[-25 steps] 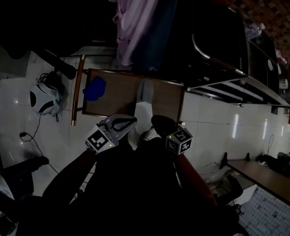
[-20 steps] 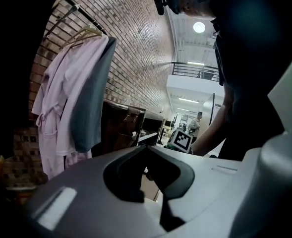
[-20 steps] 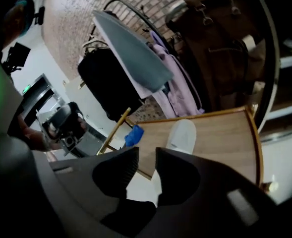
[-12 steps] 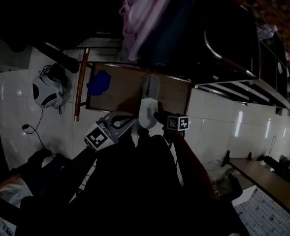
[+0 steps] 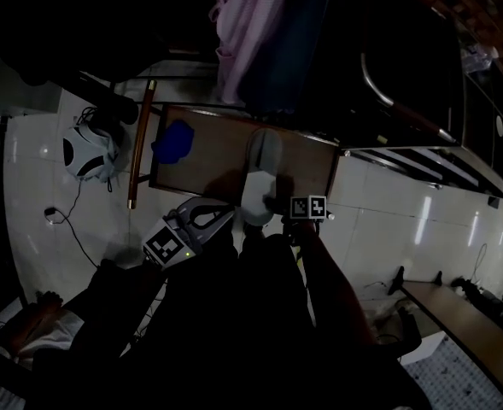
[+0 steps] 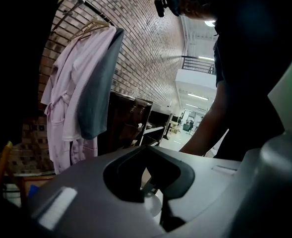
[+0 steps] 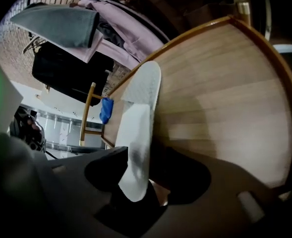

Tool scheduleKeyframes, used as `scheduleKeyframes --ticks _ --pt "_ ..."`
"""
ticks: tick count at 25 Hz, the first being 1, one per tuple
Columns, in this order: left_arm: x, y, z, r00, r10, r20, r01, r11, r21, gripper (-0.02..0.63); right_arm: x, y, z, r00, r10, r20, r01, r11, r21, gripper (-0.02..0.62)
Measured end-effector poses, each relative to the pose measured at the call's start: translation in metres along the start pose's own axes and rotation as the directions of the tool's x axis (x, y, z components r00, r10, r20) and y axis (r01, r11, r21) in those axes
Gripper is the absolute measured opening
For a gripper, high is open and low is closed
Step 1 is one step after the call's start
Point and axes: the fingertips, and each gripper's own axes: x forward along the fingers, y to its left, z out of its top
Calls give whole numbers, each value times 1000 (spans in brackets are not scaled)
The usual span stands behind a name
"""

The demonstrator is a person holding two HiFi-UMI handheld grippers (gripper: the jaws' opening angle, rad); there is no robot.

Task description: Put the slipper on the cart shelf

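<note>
A white slipper (image 5: 258, 176) lies lengthwise on the brown wooden cart shelf (image 5: 204, 159), toe pointing away from me. My right gripper (image 5: 274, 207) sits low at the slipper's heel. Its jaws have just been opening. In the right gripper view the heel end of the slipper (image 7: 137, 133) still lies between the spread jaws of the right gripper (image 7: 136, 185), resting on the shelf (image 7: 220, 98). My left gripper (image 5: 225, 212) hovers just left of the heel with its tips together and nothing in them. In its own view the left gripper (image 6: 150, 185) shows only a narrow gap.
A blue cloth (image 5: 171, 142) lies on the shelf's left part, beside a wooden post (image 5: 138, 148). Pale robes (image 5: 251, 32) hang beyond the cart. A dark cabinet (image 5: 405, 67) stands at right. A black-and-white object with a cable (image 5: 84, 156) lies on the tiled floor at left.
My right gripper has come down to the shelf with the slipper's heel and its jaws have spread. The slipper now rests flat on the wood. The left gripper has barely moved.
</note>
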Motion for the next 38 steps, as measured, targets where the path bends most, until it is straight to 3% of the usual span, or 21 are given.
scheduleKeyframes --ticks 3,6,12,20,29,35,38 --pt "4 0 -5 1000 4 -11 -5 1000 -7 2 5 -3 0 1000 4 -4 -4 1000 -10 213" --pt "7 -1 -9 1000 6 -20 -6 1000 -13 2 6 -1 0 1000 27 3 -27 1000 -12 110" --pt "11 4 -6 1000 22 -16 -22 1000 -9 2 -6 15 3 993 107 40 -107 994 -5 50" --pt "19 2 -6 1000 11 2 -11 1000 25 2 -41 26 6 984 143 103 -139 989 -41 37" --pt "30 -5 14 1000 -7 23 6 999 46 2 -94 41 6 965 145 219 -101 975 -199 37" --pt "30 -6 25 999 -7 31 4 996 94 3 -144 83 20 917 202 343 -93 947 -308 35" --pt "33 -7 40 999 -7 38 3 994 112 2 -172 109 38 887 225 404 -49 914 -403 35"
